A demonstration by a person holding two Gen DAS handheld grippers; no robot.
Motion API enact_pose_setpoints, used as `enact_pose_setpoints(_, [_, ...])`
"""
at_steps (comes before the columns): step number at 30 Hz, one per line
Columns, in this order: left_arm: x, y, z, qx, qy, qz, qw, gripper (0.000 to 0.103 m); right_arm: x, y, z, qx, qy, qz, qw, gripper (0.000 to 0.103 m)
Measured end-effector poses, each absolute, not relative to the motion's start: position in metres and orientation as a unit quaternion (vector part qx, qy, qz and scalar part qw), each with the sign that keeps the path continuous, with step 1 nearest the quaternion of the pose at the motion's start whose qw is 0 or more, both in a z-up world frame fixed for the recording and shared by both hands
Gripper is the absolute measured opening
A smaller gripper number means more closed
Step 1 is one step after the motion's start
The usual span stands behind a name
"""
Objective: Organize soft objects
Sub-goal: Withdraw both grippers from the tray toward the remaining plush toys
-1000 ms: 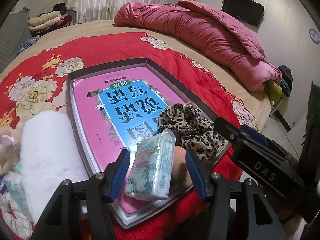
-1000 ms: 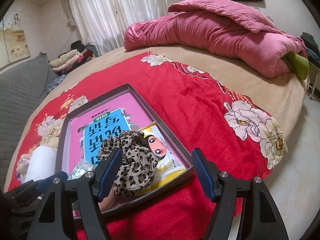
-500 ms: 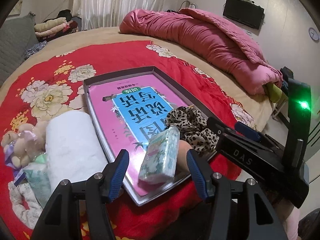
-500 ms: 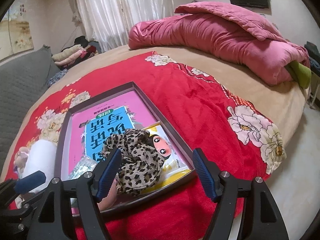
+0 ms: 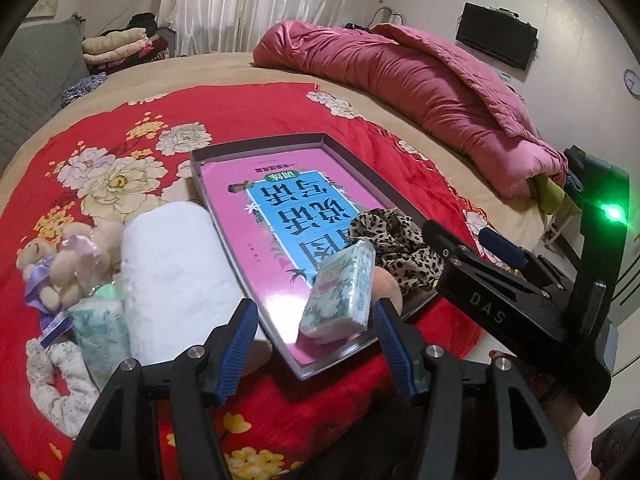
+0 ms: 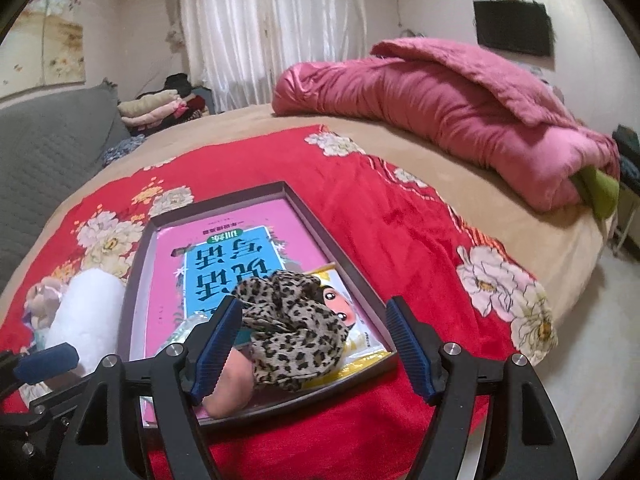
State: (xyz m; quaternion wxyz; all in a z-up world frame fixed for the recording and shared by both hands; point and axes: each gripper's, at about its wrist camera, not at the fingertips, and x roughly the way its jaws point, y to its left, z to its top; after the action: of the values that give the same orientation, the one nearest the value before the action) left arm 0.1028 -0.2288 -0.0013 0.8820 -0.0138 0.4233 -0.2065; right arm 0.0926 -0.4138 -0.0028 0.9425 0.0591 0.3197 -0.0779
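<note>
You are holding the left gripper [image 5: 314, 334] above the near edge of the shallow tray [image 5: 360, 162], its blue pads standing apart with nothing pressed between them. The tissue pack [image 5: 340, 292] is lying inside the tray at its near end, tilted up on one edge and leaning against a peach-coloured soft object [image 5: 386, 286]. The leopard-print scarf [image 5: 396, 240] is lying bunched in the tray just beyond the pack, partly over a pink-and-blue book [image 5: 288, 208] that is covering the tray floor.

You are holding the right gripper [image 6: 314, 342] over the same near end; its jaws are standing wide, empty, above the scarf. Outside the tray, to its left, a white rolled towel [image 5: 172, 268], a plush bear [image 5: 60, 264] and further tissue packs [image 5: 100, 328] are resting on the red floral blanket [image 5: 248, 112].
</note>
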Motion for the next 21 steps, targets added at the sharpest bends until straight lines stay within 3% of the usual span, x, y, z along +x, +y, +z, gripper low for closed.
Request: enact_pose_setpoints(21, [0.083,-0.185,0.016,-0.035,0.409,-0.186,0.893,0.060,0.061,-0.386,0.021,0.053,0.298,-0.065,0.951,0.076])
